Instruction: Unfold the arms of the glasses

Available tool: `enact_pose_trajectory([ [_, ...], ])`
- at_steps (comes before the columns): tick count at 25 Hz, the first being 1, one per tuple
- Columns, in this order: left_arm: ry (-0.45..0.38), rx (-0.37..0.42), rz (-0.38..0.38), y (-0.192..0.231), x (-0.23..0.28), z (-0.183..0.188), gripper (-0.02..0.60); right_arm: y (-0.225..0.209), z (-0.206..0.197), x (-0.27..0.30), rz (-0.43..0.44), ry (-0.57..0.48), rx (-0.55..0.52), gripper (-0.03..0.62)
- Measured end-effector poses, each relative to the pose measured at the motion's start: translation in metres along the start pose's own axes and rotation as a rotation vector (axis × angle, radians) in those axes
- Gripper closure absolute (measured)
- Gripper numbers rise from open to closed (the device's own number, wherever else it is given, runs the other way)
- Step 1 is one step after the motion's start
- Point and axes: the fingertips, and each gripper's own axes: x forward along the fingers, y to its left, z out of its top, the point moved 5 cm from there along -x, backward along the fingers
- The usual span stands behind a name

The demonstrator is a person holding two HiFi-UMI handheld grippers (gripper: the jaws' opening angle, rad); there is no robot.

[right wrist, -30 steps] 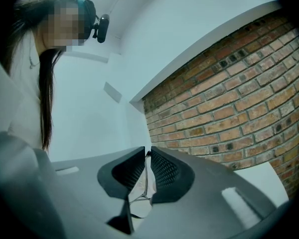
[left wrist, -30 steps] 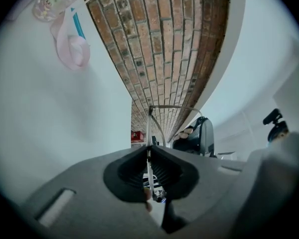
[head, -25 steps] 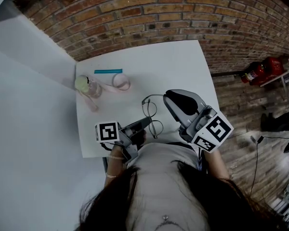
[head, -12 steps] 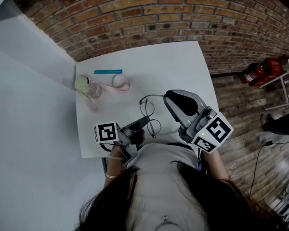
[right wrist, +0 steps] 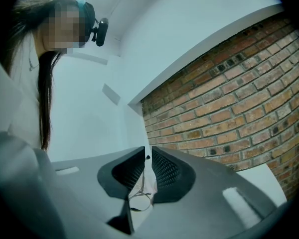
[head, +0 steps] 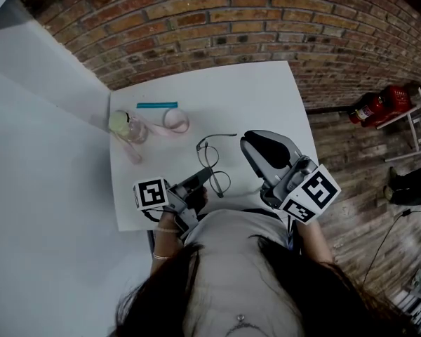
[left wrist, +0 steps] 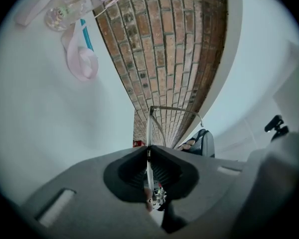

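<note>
Sitting just below the middle of the head view, the thin, round-lensed metal wire glasses (head: 210, 157) are over the near part of the square white table (head: 266, 97). One arm reaches out to the right from the upper lens. Whether the other arm is folded or open I cannot tell.

The grey left gripper (head: 205, 176) comes in from the lower left, and its jaws are pressed together on the frame. In the left gripper view the wire runs straight up out of the closed pads (left wrist: 148, 151). The grey right gripper (head: 245, 140) sits just right of the free arm's tip, apart from it. Its jaws are nearly together, with only a thin slit between them and nothing in it.

These glasses will likely be very light, springy and easy to bend, and the smooth wire may slip or twist in a hard pinch. A hold on the rim near a hinge looks safest for steadying them. The arm itself is best taken near its hinge and swung gently, keeping off the lenses.

Towards the upper left of the table stand a clear plastic bottle with a yellow-green cap (head: 126, 126), a looped pale pink strap (head: 177, 121) and a short teal stick (head: 157, 104), all well apart from the glasses. A red-brown brick wall (head: 266, 20) fills the top of the frame.
</note>
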Motion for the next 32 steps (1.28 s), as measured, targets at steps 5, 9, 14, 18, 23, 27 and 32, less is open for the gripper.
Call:
enact_pose_trajectory([
  [5, -0.028, -0.004, -0.005, -0.001, -0.003, 0.005, 0.56, 0.0, -0.002, 0.0, -0.004, 0.012, 0.001, 0.553],
  [9, -0.044, -0.01, -0.018, -0.005, -0.002, 0.006, 0.56, 0.001, -0.008, 0.003, 0.002, 0.035, 0.005, 0.556],
  [14, -0.038, 0.015, -0.039, -0.014, 0.002, 0.007, 0.56, 0.006, -0.017, 0.009, 0.025, 0.07, 0.013, 0.557],
  [18, -0.03, 0.035, -0.044, -0.02, 0.005, 0.005, 0.56, 0.011, -0.025, 0.015, 0.045, 0.108, 0.024, 0.557],
  [23, -0.029, 0.056, -0.041, -0.022, 0.009, 0.002, 0.56, 0.017, -0.035, 0.023, 0.071, 0.152, 0.031, 0.557],
  [27, -0.027, 0.07, -0.048, -0.025, 0.01, 0.001, 0.56, 0.021, -0.041, 0.027, 0.084, 0.181, 0.031, 0.557],
  [32, -0.042, 0.08, -0.051, -0.028, 0.009, 0.002, 0.56, 0.024, -0.047, 0.032, 0.093, 0.21, 0.041, 0.557],
])
